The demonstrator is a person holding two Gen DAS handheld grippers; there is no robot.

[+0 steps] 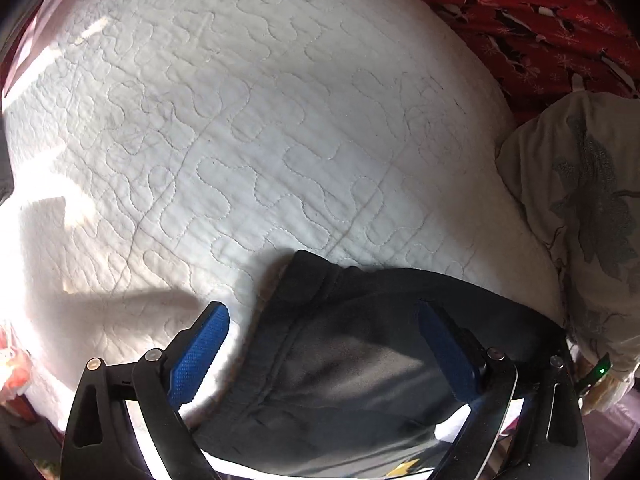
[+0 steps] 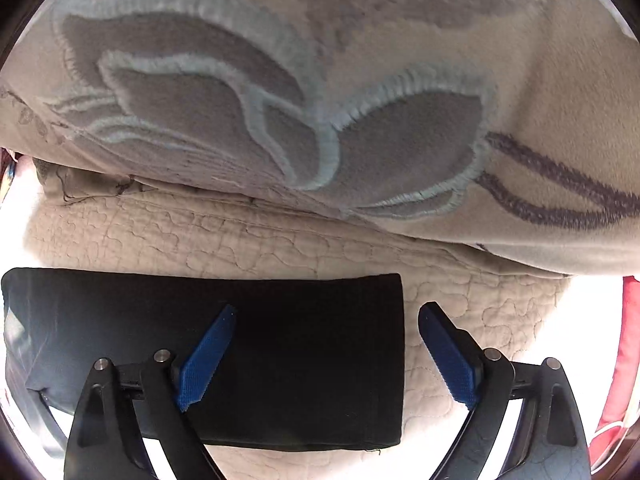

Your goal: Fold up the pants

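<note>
Pants (image 1: 340, 360), dark and laid flat on the white quilted bedspread (image 1: 240, 120), run left to right across the near part of the bed, so the long axis lies crosswise to both grippers. The left gripper (image 1: 324, 332) points steeply down over the left end of the garment, where a seamed band edge shows; its jaws stand wide, the left finger over bare quilt, the right finger over cloth, nothing held. The right gripper (image 2: 326, 336) is likewise spread wide and empty, straddling the right end: its left finger is over the fabric, its right finger over the quilt. An embroidered beige pillow (image 2: 320, 80) lies just beyond the far edge. Each gripper is nearest its own end, which suits a two-handed pinch at both ends.
</note>
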